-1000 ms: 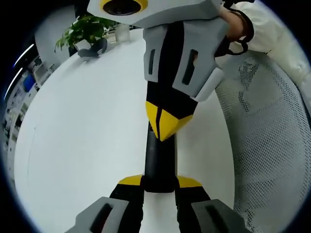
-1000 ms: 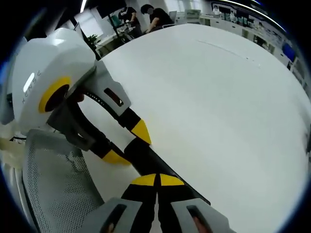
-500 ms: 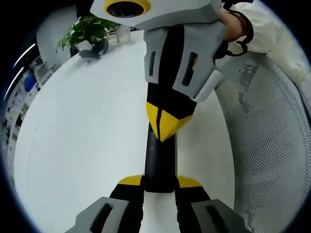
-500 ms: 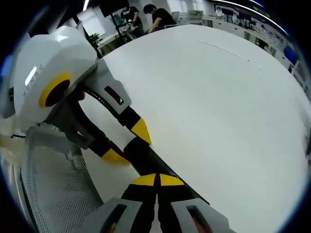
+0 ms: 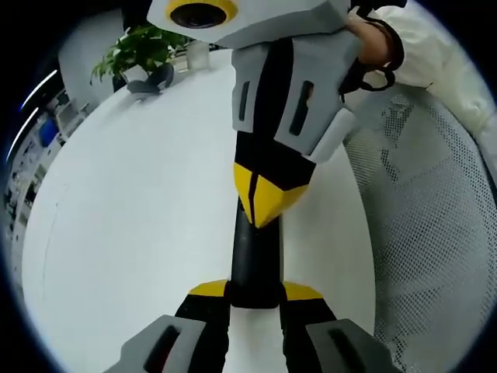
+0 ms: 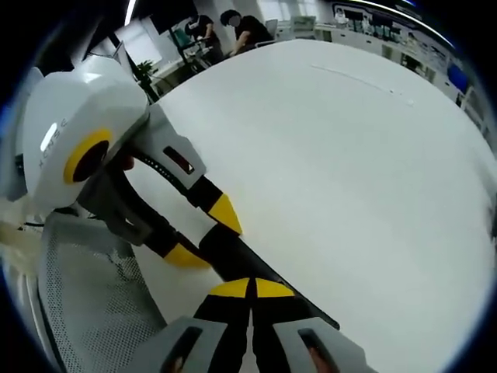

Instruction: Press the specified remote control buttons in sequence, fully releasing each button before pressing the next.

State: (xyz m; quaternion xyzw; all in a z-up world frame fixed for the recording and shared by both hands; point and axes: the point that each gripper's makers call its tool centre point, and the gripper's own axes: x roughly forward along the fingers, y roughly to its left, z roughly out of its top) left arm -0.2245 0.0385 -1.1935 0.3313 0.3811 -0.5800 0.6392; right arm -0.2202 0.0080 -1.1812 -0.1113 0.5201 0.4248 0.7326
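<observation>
A slim black remote [image 5: 255, 256] lies lengthwise between my left gripper's [image 5: 255, 291] yellow-tipped jaws, which are shut on its sides. My right gripper [image 5: 264, 198] comes down from the top of the left gripper view, shut, its joined yellow tips resting on the remote's upper face. In the right gripper view, the right gripper [image 6: 250, 287] rises from the bottom with tips together over the remote [image 6: 233, 252]. The left gripper [image 6: 203, 233] clamps the remote from the left. The buttons are hidden under the tips.
The white round table [image 5: 124, 217] spreads beneath both grippers. A potted plant [image 5: 136, 47] and a dark object [image 5: 147, 78] stand at its far edge. A grey mesh chair [image 5: 435, 233] is beside the table. Two people [image 6: 245, 27] are in the background.
Both grippers stay as they were on the remote. Only the right gripper view has shifted a little.
</observation>
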